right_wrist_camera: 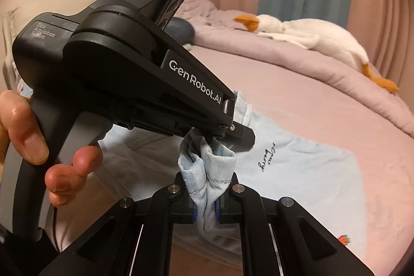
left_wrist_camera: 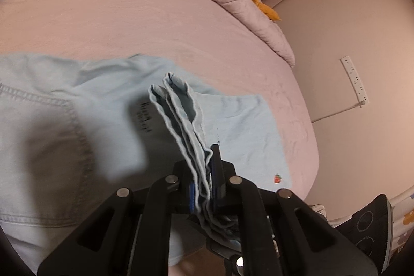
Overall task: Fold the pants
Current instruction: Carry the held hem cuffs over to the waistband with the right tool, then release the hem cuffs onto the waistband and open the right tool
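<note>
Light blue denim pants (left_wrist_camera: pixel 77 107) lie spread on the pink bed, also in the right wrist view (right_wrist_camera: pixel 297 172). My left gripper (left_wrist_camera: pixel 204 188) is shut on several stacked hem layers of the pants (left_wrist_camera: pixel 181 120), lifted above the bed. In the right wrist view the left gripper (right_wrist_camera: pixel 220 136) is close in front, pinching the same bunched fabric. My right gripper (right_wrist_camera: pixel 205 208) is shut on the bunched hem of the pants (right_wrist_camera: pixel 209 167), right next to the left gripper's tip. A small black script print (right_wrist_camera: pixel 269 157) shows on the flat part.
The pink bed (left_wrist_camera: pixel 129 17) carries a rumpled quilt (right_wrist_camera: pixel 284 56) and a white plush goose (right_wrist_camera: pixel 310 35) at the far side. A wall socket strip (left_wrist_camera: pixel 354 80) is on the right wall. A person's hand (right_wrist_camera: pixel 26 133) holds the left gripper's handle.
</note>
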